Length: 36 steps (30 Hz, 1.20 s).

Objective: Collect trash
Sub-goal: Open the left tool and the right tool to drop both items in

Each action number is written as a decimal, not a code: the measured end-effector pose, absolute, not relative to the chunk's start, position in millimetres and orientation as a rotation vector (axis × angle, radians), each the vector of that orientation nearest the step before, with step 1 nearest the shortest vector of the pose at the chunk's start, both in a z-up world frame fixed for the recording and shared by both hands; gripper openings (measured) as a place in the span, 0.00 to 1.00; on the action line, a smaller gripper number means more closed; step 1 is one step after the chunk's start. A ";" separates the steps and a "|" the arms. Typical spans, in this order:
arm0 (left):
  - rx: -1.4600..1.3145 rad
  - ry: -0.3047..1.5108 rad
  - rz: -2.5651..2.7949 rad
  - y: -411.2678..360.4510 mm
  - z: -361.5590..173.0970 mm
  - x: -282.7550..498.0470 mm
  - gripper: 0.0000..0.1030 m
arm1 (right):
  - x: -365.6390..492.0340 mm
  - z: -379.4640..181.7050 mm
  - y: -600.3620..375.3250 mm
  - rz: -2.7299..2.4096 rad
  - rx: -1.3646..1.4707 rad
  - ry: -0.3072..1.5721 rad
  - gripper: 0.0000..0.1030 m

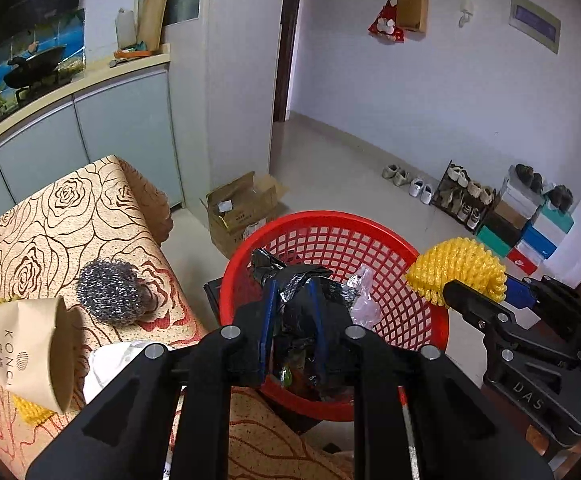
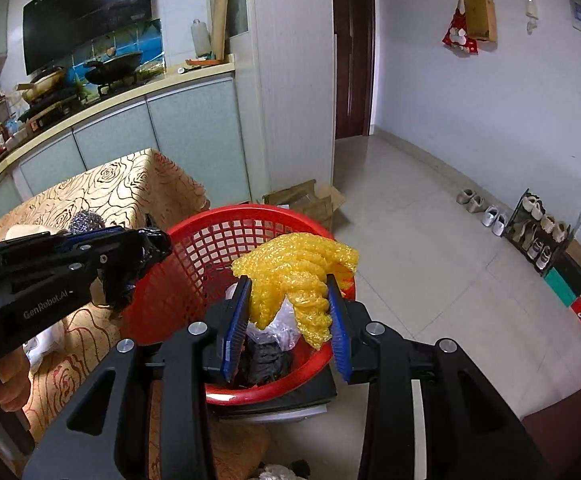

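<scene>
A red mesh basket (image 1: pixel 330 216) stands on a low black stand beside the table. My left gripper (image 1: pixel 292 304) hangs over the basket's near side, shut on a crumpled black plastic bag (image 1: pixel 290 276); the right wrist view shows the gripper (image 2: pixel 156 246) at the basket's left rim. My right gripper (image 2: pixel 290 316) is shut on a yellow foam net (image 2: pixel 294 268) above the basket (image 2: pixel 250 210). From the left wrist, the net (image 1: pixel 458 268) sits just past the right rim. Clear plastic (image 1: pixel 364 300) and dark scraps lie inside.
The rose-patterned tablecloth (image 1: pixel 70 216) carries a steel wool scourer (image 1: pixel 108 292), a tipped paper cup (image 1: pixel 30 352), white tissue (image 1: pixel 106 364) and another yellow foam piece (image 1: pixel 30 412). An open cardboard box (image 1: pixel 242 208) stands on the floor behind the basket. Shoes and shoeboxes (image 1: pixel 522 216) line the right wall.
</scene>
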<state>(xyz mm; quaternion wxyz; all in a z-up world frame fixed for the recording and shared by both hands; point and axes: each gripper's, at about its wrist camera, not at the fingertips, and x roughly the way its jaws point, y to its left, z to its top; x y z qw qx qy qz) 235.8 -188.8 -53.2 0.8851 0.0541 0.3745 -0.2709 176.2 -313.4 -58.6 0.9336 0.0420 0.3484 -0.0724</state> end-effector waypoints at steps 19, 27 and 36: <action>0.079 0.786 -0.565 -184.8 -49.3 241.4 0.57 | 178.1 -67.8 -313.2 -0.117 0.106 0.729 0.55; 0.064 0.760 -0.549 -171.0 -38.1 237.0 0.62 | 173.5 -64.2 -307.1 -0.085 0.114 0.723 0.70; 0.045 0.715 -0.522 -152.4 -18.9 227.3 0.66 | 164.7 -49.3 -304.0 -0.105 0.128 0.678 0.71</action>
